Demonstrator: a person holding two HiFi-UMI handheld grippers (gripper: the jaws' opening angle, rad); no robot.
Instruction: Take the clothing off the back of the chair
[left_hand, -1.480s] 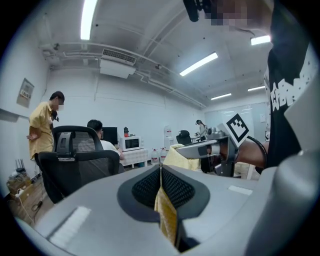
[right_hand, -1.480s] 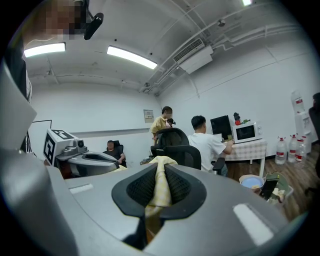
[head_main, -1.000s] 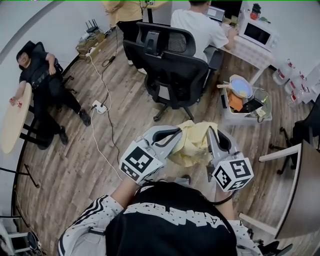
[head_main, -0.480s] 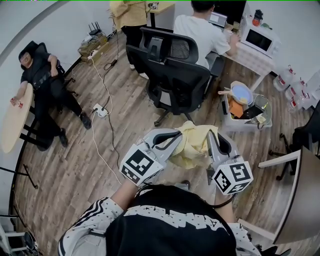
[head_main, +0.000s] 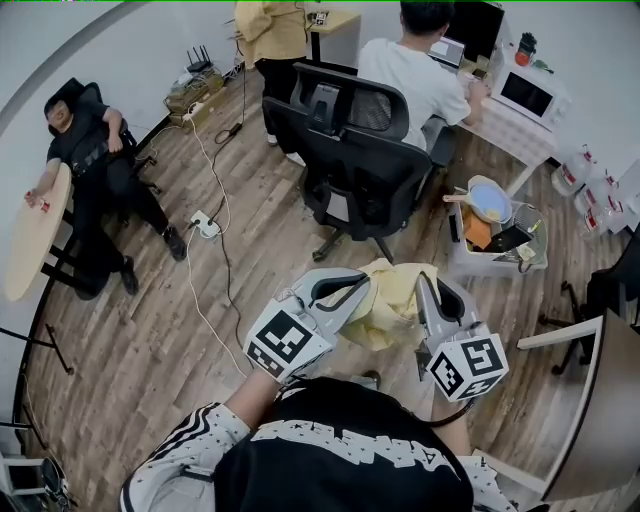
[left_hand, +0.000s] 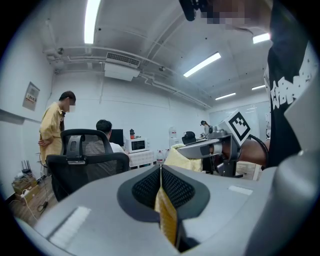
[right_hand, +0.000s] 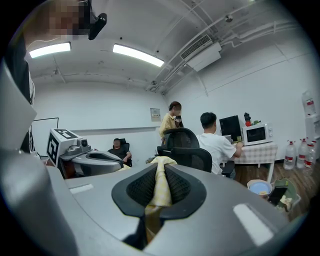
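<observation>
A pale yellow garment (head_main: 385, 300) hangs bunched between my two grippers, clear of the black office chair (head_main: 360, 150) that stands a little way ahead with its back bare. My left gripper (head_main: 362, 288) is shut on one edge of the garment; in the left gripper view the cloth (left_hand: 166, 215) is pinched between the jaws of that gripper (left_hand: 161, 172). My right gripper (head_main: 424, 288) is shut on the other edge, and the cloth (right_hand: 160, 187) runs up through the closed jaws of that gripper (right_hand: 160, 167). Both grippers point nearly level, side by side.
A white crate (head_main: 470, 252) with a bowl and clutter stands right of the chair. Beyond the chair a person (head_main: 415, 70) sits at a desk with a microwave (head_main: 527, 93). Another person (head_main: 95, 165) sits at the left by a round table (head_main: 35, 235). Cables and a power strip (head_main: 205, 222) lie on the floor.
None in the grip: both grippers keep the yellow garment pinched in the same pose. Only the head view has shifted a little, so the chair sits slightly lower in the picture.
</observation>
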